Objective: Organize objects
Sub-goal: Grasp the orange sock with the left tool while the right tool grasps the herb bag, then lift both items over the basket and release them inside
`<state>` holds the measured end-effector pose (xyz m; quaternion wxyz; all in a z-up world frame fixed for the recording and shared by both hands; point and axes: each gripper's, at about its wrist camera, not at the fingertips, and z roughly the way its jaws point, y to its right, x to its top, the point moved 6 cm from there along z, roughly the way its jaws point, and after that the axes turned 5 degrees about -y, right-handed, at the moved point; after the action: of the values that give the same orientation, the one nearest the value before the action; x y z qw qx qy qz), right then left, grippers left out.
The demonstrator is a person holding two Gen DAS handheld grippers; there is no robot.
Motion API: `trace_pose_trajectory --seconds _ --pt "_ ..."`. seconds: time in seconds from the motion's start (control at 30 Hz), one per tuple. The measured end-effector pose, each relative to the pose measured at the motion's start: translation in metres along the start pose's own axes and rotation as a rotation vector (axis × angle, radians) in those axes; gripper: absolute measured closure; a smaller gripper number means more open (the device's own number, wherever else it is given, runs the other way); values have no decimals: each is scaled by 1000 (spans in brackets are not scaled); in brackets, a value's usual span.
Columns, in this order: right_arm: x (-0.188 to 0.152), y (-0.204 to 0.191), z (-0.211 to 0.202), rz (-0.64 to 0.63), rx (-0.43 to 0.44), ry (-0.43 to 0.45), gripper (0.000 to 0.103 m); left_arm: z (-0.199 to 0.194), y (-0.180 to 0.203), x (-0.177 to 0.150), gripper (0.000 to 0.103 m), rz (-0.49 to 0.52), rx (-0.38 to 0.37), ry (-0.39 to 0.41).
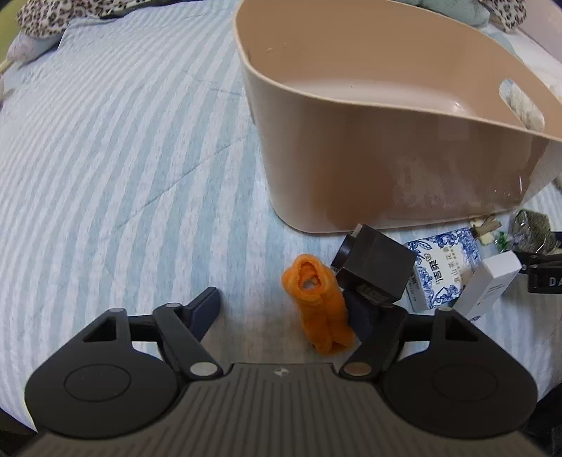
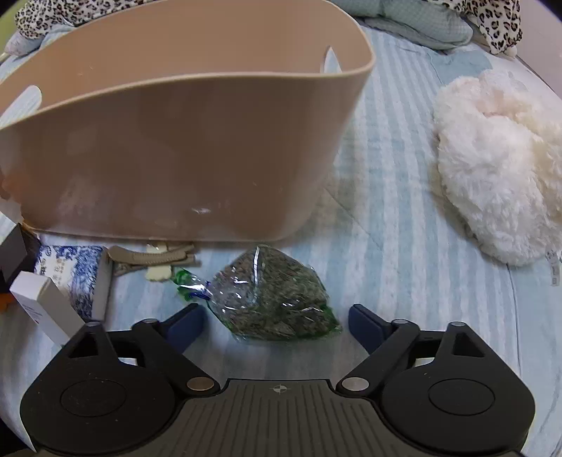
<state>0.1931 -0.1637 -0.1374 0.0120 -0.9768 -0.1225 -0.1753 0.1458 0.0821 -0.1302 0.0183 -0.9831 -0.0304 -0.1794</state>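
Note:
A tan plastic bin stands on the striped bed; it also shows in the right wrist view. My left gripper is open, with a rolled orange cloth lying between its fingers, close to the right one. A black box, a blue-and-white packet and a white box lie to the right of it. My right gripper is open around a clear bag of dark green bits on the bed.
A beige hair clip lies by the bin's base, next to the blue-and-white packet and white box. A fluffy white plush sits at the right. Leopard-print fabric lies at the back.

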Motion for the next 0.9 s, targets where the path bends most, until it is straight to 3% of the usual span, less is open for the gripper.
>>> trace_pose_trajectory --seconds 0.07,0.17,0.27,0.4,0.67,0.9 --pt "-1 -1 -2 -3 11 11 34 -3 -3 -2 41 -19 -20 3" --pt "-4 0 -6 8 11 18 37 -9 -3 -5 68 -23 -43 9" --pt "-7 0 -10 27 20 22 41 -16 -3 -6 82 -28 -80 7" --pt "-15 1 -20 33 24 21 42 -25 -4 -9 88 -11 -87 21" --pt "-26 2 -49 67 51 65 42 -48 -9 -10 89 -6 -94 62" --pt "-29 1 -88 77 84 155 42 -70 -2 3 89 10 -123 99"
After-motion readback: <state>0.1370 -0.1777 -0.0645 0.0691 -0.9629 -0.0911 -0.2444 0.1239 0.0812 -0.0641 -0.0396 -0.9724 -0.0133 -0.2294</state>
